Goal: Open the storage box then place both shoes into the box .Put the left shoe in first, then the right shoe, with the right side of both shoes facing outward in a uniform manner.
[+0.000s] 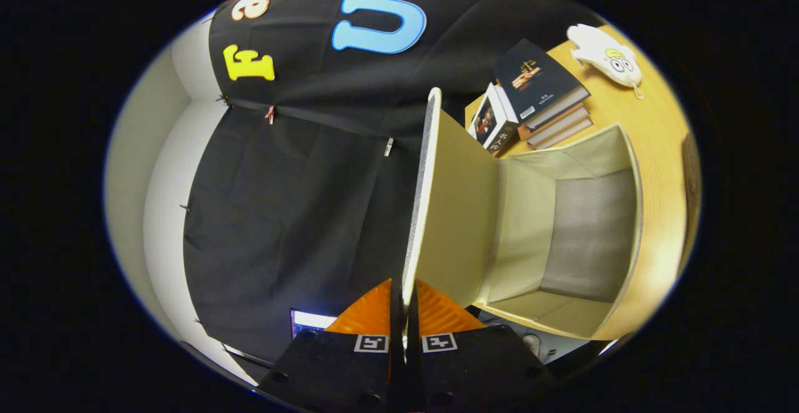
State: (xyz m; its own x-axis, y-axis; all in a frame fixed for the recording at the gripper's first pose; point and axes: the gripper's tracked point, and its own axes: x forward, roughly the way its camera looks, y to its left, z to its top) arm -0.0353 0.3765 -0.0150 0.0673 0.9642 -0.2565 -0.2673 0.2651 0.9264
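Note:
My gripper [404, 304] is shut on the edge of the storage box lid [455, 213], a cream panel with a grey outer face, seen edge-on and running straight ahead from between my fingers. The view is rolled sideways. The lid is swung wide, standing away from the cream fabric storage box [624, 151], whose open mouth faces me and shows a grey inner floor with nothing in it. The box rests on a wooden table [655, 120].
A stack of books [543, 88] lies on the table beyond the box, with a white plush toy [605, 54] past them. A lit screen [309, 320] glows close to my fingers. Black cloth wall fills the side away from the box.

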